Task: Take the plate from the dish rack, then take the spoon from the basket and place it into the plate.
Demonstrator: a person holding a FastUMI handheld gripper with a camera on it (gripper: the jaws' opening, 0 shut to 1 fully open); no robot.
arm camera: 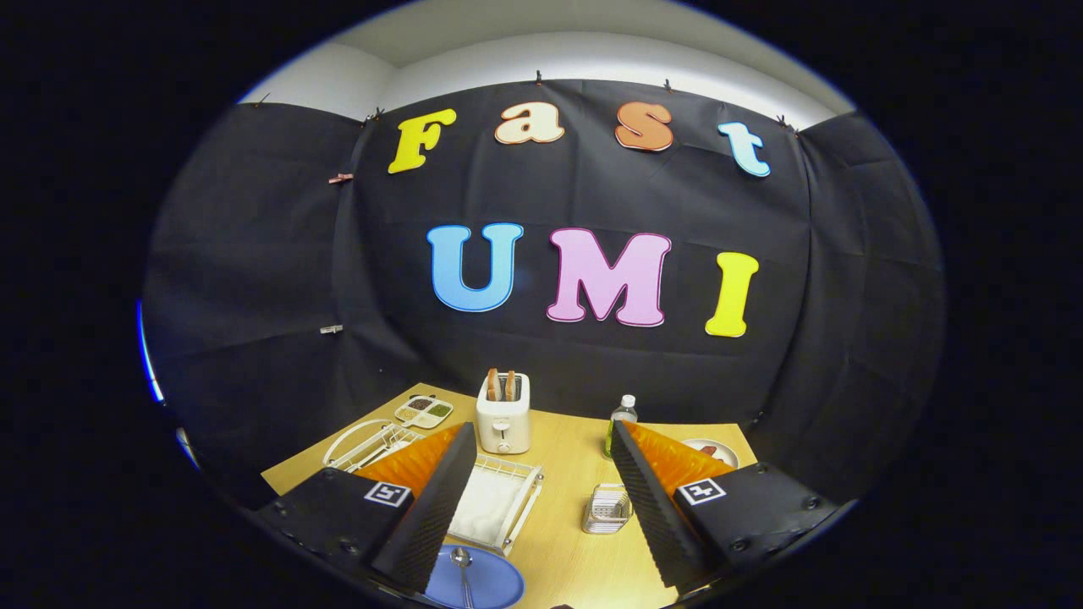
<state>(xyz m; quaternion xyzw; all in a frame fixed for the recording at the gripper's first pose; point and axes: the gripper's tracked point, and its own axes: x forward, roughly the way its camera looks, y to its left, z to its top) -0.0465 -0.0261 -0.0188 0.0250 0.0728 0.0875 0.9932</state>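
A blue plate (pixel 486 582) lies flat on the wooden table (pixel 575 474), close to the inner side of the left finger. A metal spoon (pixel 462 567) rests in the plate, bowl pointing away from me. The white wire dish rack (pixel 499 499) stands just beyond the plate, partly hidden by the left finger. A small clear wire basket (pixel 607 509) sits on the table between the fingers, nearer the right one. My gripper (pixel 541 499) hangs above the table, open wide, with nothing between its fingers.
A white toaster (pixel 503 414) with two bread slices stands further back. To its left is a divided white dish (pixel 423 412). A small bottle (pixel 620 423) stands behind the right finger, and a white plate (pixel 711 451) with food shows past it.
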